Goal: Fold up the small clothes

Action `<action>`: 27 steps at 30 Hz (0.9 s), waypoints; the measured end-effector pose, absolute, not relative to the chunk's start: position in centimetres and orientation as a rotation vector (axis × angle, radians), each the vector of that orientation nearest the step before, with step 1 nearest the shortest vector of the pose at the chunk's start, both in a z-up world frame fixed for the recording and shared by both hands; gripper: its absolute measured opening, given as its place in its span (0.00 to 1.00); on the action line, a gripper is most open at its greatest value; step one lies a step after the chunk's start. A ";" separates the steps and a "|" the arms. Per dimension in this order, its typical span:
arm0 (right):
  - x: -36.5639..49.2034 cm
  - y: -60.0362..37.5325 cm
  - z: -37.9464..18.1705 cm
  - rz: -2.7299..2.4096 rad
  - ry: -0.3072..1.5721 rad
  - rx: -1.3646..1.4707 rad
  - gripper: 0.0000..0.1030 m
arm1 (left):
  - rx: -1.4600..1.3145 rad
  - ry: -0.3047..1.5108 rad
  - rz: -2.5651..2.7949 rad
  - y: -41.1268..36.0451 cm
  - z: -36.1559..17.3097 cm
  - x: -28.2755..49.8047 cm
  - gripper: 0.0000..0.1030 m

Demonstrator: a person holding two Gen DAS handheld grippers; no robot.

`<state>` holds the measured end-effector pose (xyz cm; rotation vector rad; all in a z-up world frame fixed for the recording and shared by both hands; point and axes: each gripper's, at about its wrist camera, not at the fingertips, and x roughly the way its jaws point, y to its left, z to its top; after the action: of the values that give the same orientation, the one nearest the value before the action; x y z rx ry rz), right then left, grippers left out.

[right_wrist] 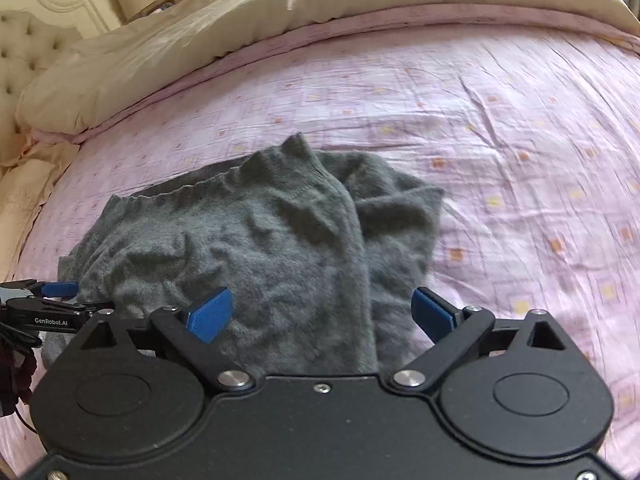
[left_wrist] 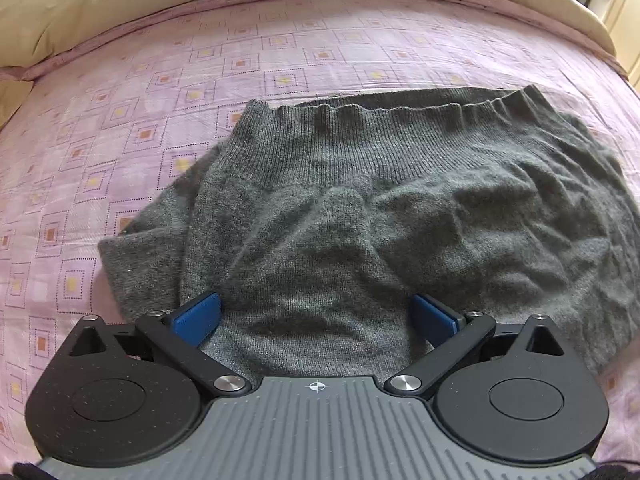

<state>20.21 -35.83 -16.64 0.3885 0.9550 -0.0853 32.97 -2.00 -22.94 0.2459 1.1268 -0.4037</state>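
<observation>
Grey knit garment [left_wrist: 360, 208] lies crumpled on a pink patterned bedsheet [left_wrist: 120, 120], ribbed waistband toward 12 o'clock in the left wrist view, one flap folded over at 8 o'clock. Cream duvet [right_wrist: 200, 32] is bunched along the far edge of the bed at 12 o'clock; a tufted headboard [right_wrist: 24, 52] sits at 10 o'clock in the right wrist view.

Left gripper [left_wrist: 316, 318] points steeply down over the garment's near edge, jaws spread wide. Blue pads [left_wrist: 198, 316] are apart, nothing pinched between them; knit fabric lies under the gap. Whether the pad tips touch the fabric cannot be told.

Right gripper [right_wrist: 322, 314] hangs over the garment's right side, where a folded layer overlaps at 1 o'clock. Jaws are wide, its blue pads [right_wrist: 210, 314] clear of each other, nothing gripped. Fabric lies below the gap; contact is unclear. The view is slightly blurred.

The left gripper's blue tip also shows at 9 o'clock in the right wrist view, at the garment's left edge.
</observation>
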 end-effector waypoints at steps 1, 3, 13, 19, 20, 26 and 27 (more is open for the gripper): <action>19.8 -36.4 -16.8 -0.100 0.966 0.405 0.95 | 0.231 1.126 -0.398 -1.9 -22.9 33.0 1.00; 19.3 -37.1 -17.5 -0.113 0.989 0.445 0.95 | 0.216 1.121 -0.392 -1.8 -23.0 33.0 1.00; 19.8 -39.4 -21.1 -0.044 1.024 0.737 1.00 | 0.222 1.109 -0.378 -1.9 -23.1 33.0 1.00; 21.2 -40.7 -21.7 0.063 0.963 0.876 1.00 | 0.224 1.115 -0.377 -1.9 -23.2 33.0 1.00; 21.5 -40.8 -21.8 0.076 0.958 0.888 1.00 | 0.224 1.117 -0.377 -2.0 -23.2 33.0 1.00; 23.3 -40.4 -22.2 0.114 0.943 0.888 1.00 | 0.218 1.152 -0.399 -2.0 -22.3 33.5 0.90; 23.4 -40.3 -22.2 0.118 0.943 0.884 1.00 | 0.203 1.150 -0.401 -2.0 -21.6 33.5 0.80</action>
<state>23.41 -40.34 -22.15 0.8842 0.9429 0.1181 33.50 -2.00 -21.60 0.2033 1.1503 -0.4010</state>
